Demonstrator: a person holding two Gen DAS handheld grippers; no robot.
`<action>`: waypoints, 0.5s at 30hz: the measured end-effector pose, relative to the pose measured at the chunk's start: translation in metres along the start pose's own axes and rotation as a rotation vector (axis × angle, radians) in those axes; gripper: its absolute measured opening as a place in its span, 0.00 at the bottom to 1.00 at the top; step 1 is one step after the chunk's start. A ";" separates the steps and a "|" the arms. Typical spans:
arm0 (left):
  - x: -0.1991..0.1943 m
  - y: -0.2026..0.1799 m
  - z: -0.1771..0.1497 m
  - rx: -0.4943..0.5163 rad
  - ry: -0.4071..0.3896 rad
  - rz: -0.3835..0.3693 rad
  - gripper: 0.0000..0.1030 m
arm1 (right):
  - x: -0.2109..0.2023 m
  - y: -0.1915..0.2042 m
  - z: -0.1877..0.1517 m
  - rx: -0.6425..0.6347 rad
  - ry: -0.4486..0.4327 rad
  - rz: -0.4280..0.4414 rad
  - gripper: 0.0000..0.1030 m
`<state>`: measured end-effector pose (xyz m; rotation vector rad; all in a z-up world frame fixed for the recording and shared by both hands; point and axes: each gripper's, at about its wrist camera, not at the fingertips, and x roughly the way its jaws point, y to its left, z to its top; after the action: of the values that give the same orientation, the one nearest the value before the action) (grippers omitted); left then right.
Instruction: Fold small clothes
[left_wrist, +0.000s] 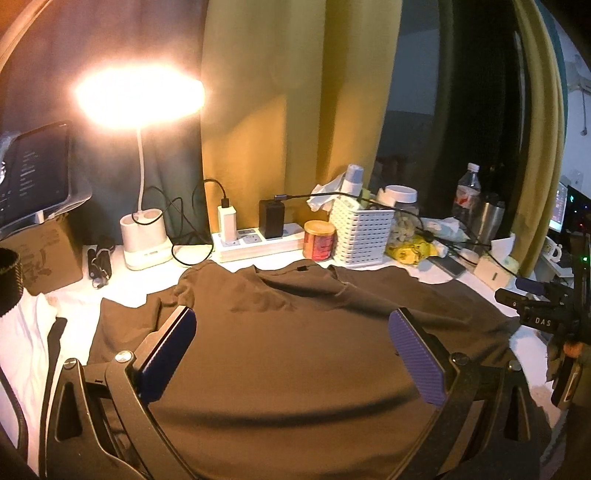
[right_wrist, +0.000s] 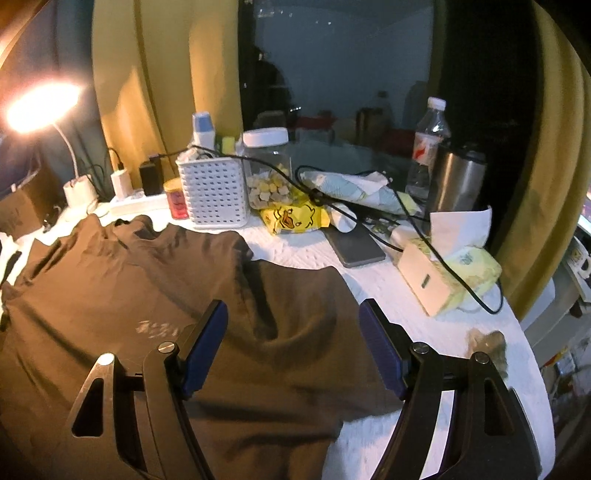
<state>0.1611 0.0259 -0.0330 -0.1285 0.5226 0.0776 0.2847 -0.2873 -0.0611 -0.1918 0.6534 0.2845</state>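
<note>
Two grippers hang over a brown T-shirt spread on a white-covered table.

Nearest, the left gripper (left_wrist: 291, 332) and right gripper (right_wrist: 293, 325) both have their fingers spread wide, holding nothing. Under them the T-shirt (left_wrist: 295, 332) lies flat, its sleeve (right_wrist: 306, 295) toward the right. Beyond stand a white basket (right_wrist: 214, 190), a power strip (left_wrist: 258, 243) and a lit lamp (left_wrist: 140, 92).

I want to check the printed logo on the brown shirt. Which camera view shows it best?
The right wrist view: the pale print on the brown shirt is visible, though blurred, beside the gripper's left finger. The left wrist view shows the shirt but no readable print.
</note>
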 end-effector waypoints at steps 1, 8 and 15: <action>0.005 0.003 0.001 -0.002 0.006 0.003 0.99 | 0.008 -0.001 0.003 -0.007 0.012 0.002 0.74; 0.035 0.020 0.003 -0.018 0.041 0.026 0.99 | 0.056 0.006 0.027 -0.069 0.055 0.067 0.68; 0.053 0.031 0.008 -0.019 0.050 0.042 0.99 | 0.118 0.030 0.052 -0.125 0.122 0.169 0.52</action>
<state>0.2072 0.0596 -0.0557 -0.1381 0.5746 0.1204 0.3944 -0.2220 -0.0963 -0.2754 0.7747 0.4794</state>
